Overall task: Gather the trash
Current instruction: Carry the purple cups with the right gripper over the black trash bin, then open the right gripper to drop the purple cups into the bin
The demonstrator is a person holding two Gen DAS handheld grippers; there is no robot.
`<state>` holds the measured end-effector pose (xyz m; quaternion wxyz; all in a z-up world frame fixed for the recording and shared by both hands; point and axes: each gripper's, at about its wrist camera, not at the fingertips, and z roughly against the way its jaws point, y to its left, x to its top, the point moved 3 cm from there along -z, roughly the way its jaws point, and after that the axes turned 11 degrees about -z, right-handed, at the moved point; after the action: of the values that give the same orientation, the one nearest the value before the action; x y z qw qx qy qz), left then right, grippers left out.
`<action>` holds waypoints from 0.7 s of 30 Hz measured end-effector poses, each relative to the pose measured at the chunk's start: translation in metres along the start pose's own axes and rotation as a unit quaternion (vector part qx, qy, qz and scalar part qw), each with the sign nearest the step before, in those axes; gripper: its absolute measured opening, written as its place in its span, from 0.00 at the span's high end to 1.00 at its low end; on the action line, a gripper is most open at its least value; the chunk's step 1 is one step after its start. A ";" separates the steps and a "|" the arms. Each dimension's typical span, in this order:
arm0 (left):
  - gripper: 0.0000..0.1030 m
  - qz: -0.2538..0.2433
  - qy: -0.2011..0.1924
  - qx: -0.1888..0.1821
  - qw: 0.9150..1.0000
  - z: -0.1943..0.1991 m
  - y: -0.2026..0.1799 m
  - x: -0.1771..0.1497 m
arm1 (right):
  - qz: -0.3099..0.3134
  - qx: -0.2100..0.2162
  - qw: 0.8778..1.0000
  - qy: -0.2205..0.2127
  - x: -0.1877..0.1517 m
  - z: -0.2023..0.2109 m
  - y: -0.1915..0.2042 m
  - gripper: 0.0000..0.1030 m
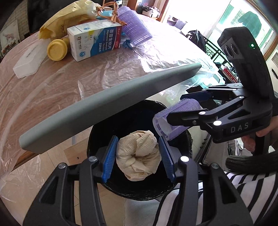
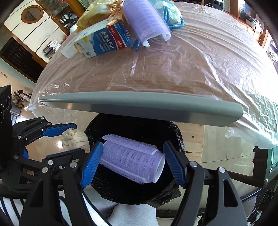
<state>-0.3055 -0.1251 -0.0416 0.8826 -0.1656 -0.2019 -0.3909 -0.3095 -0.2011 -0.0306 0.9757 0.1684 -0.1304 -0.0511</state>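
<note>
1. Left wrist view: the left gripper (image 1: 138, 159) pinches a crumpled tissue (image 1: 139, 156) between its blue fingers (image 1: 109, 160), right over the mouth of the black-lined bin (image 1: 97, 139).
2. Same view: the right gripper (image 1: 184, 111) comes in from the right, its fingers clamped on a purple roller (image 1: 175, 121) above the bin's far rim.
3. A grey edge strip (image 1: 104, 107) runs along the plastic-covered worktop (image 1: 69, 83). Farther back lie a medicine box (image 1: 94, 40), a yellow bottle (image 1: 57, 49), a yellow pouch (image 1: 69, 19), a second roller (image 1: 134, 26) and a white case (image 1: 28, 61).
4. Right wrist view: the right gripper (image 2: 133, 160) holds the roller (image 2: 132, 159) endwise between its fingers (image 2: 91, 163), over the bin (image 2: 175, 137).
5. The left gripper (image 2: 67, 137) is at left with the tissue (image 2: 76, 139) pinched, beside the bin's rim.
6. On the worktop (image 2: 173, 73) behind sit the box (image 2: 104, 40), roller (image 2: 146, 20) and pouch (image 2: 92, 15).
</note>
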 end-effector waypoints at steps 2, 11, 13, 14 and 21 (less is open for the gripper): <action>0.52 -0.001 0.002 0.002 1.000 -0.002 0.000 0.001 | 0.002 -0.004 1.000 0.000 0.000 -0.003 0.002 0.31; 0.52 -0.009 0.012 0.006 1.000 -0.012 -0.004 0.000 | 0.017 -0.023 1.000 -0.002 -0.005 -0.016 0.003 0.31; 0.52 -0.009 0.014 0.006 1.000 -0.014 -0.005 -0.001 | 0.018 -0.026 0.999 0.000 -0.006 -0.018 0.003 0.31; 0.52 -0.010 0.015 0.006 1.000 -0.015 -0.005 -0.001 | 0.018 -0.027 0.999 0.000 -0.007 -0.019 0.004 0.31; 0.52 -0.011 0.019 0.008 1.000 -0.020 -0.006 -0.002 | 0.021 -0.040 0.999 -0.001 -0.008 -0.026 0.008 0.31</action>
<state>-0.3068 -0.1373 -0.0590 0.8829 -0.1493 -0.1902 -0.4025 -0.3099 -0.1846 -0.0534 0.9824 0.1269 -0.1325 -0.0361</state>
